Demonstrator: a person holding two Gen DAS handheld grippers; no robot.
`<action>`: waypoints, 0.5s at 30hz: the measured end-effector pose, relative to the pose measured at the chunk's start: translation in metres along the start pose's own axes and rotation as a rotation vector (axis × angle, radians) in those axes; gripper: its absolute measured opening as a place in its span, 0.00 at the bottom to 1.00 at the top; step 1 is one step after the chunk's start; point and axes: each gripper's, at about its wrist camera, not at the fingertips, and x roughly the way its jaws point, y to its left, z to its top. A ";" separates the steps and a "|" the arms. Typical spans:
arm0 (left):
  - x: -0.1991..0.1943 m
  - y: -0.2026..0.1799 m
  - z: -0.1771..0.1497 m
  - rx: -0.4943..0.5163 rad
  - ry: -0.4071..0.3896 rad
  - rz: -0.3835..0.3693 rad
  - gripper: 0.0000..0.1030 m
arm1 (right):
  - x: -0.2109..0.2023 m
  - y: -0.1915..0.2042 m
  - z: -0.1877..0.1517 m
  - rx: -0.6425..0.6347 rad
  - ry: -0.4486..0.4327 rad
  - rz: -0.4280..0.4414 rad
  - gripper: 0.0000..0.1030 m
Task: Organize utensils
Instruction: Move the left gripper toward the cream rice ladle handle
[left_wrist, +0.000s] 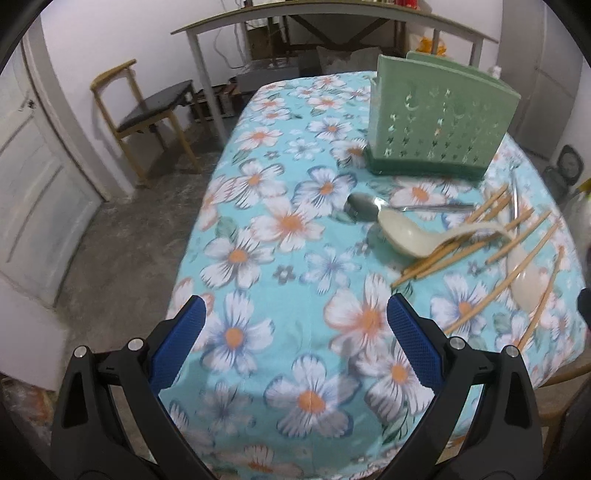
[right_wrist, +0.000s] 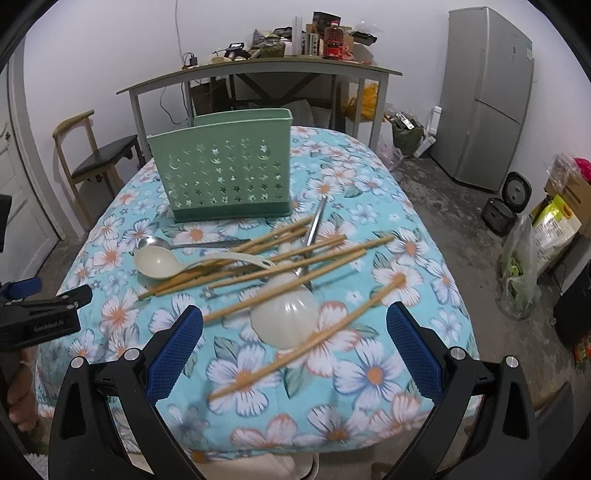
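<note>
Nearest us, the right tongs (right_wrist: 294, 350) hang spread wide over the counter (right_wrist: 332, 406), their blue pads (right_wrist: 173, 354) ribbed and holding nothing. The left tongs (left_wrist: 295, 343) are likewise spread and empty above bare cloth; in the right view they show at nine o'clock, gripped by a hand (right_wrist: 18, 391).

The counter wears a turquoise cloth (left_wrist: 280, 258) printed with white, orange-centred flowers.

Just past the right tongs, at twelve o'clock, lies a pale plastic ladle (right_wrist: 286, 317), bowl down, round and smooth. Wooden chopsticks (right_wrist: 310, 338) are scattered across and around it, thin and straight, several crossing one another; one lies against the ladle's near edge. Further on, at eleven o'clock, a cream spoon (right_wrist: 159, 262) rests bowl up, its curved handle lying over the sticks. Behind it a steel spoon (right_wrist: 151, 242) lies flat and shiny, handle pointing to three o'clock. A steel handle (right_wrist: 317, 219) angles through the pile at one o'clock; we cannot tell what utensil it belongs to.

Beyond the pile stands the green plastic holder (right_wrist: 225, 173), upright and rectangular, its front wall pierced with stars and moons, on a darker green base. We cannot see its inside from either view; nothing sticks out above its rim.

Farther back stand a wooden chair (right_wrist: 92, 155), a cluttered desk (right_wrist: 258, 68) and a grey fridge (right_wrist: 487, 92).
</note>
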 end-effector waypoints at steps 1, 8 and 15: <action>0.002 0.003 0.003 -0.006 -0.008 -0.030 0.92 | 0.000 0.001 0.002 -0.001 -0.009 0.002 0.94; 0.019 0.007 0.021 -0.026 -0.047 -0.257 0.92 | 0.017 0.009 0.007 -0.049 -0.028 0.069 0.94; 0.039 -0.014 0.029 0.015 -0.017 -0.379 0.92 | 0.024 0.011 0.009 -0.072 -0.068 0.063 0.94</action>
